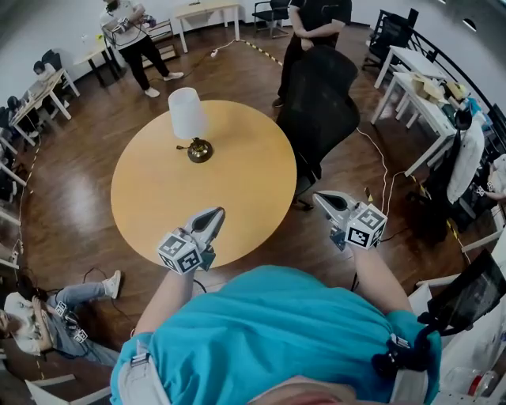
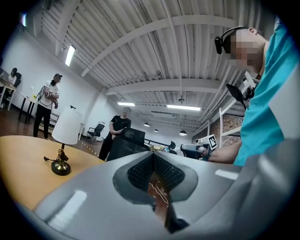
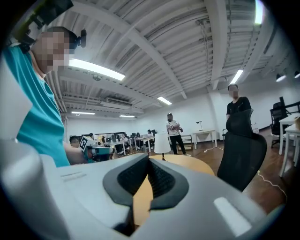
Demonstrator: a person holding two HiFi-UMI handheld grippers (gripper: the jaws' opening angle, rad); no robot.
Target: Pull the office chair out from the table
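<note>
Office chair [image 1: 320, 95], black, high-backed: standing tucked against the far right edge of the round surface [image 1: 158, 198], untouched, with a bystander [image 1: 315, 20] standing just behind it. Lamp [image 1: 188, 119]: sitting on the surface. Left gripper [image 1: 212, 217] and right gripper [image 1: 324, 199]: hovering at the near edge, well apart from the chair, fingers closing on nothing, probably because the reach is not yet made.

The round yellow wooden table [image 1: 158, 206] offers open surface across the frame's centre, broken only by a white-shaded brass lamp [image 1: 190, 123] near its upper edge. At upper right the black mesh office chair [image 1: 320, 103] blocks the table's rim, with a person in black [image 1: 312, 24] close behind it. Below the chair lies open brown wood floor [image 1: 348, 168], crossed by a thin white cable [image 1: 385, 166].
</note>
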